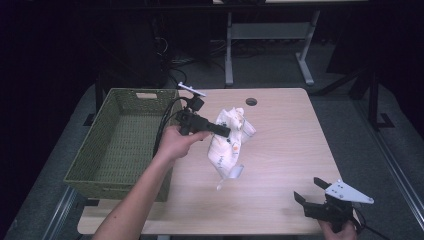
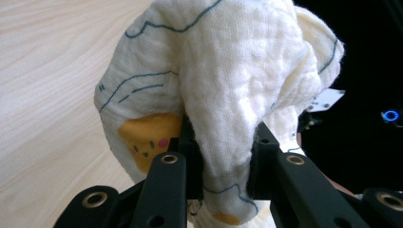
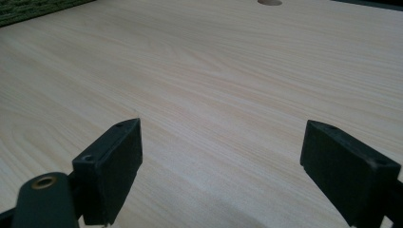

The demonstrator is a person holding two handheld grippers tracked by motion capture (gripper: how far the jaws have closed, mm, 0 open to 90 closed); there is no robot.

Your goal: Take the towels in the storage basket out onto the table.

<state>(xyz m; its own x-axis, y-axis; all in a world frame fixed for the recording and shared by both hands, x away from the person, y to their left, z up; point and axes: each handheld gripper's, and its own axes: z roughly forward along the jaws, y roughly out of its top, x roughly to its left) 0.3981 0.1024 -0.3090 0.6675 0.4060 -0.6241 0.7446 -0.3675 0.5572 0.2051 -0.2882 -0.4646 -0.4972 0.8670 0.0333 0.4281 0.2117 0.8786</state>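
Two grippers in play, one loaded. High view: left gripper [image 1: 226,132] pinches a bunched white cloth [image 1: 227,145] and holds it above the table [image 1: 280,150], just right of the green basket [image 1: 120,135]; a tail of the cloth hangs down toward the wood. Judged step: carry it over into the basket. Advice: lift enough that the tail clears the near rim, release only once over the basket floor. Right gripper [image 1: 311,191] idles at the near right corner, well apart. Left gripper view: jaws pressed hard on a thick fold of cloth [image 2: 223,90], the bulk ballooning above them; grip looks secure. Right gripper view: jaws spread wide over bare table [image 3: 214,95], holding nothing.
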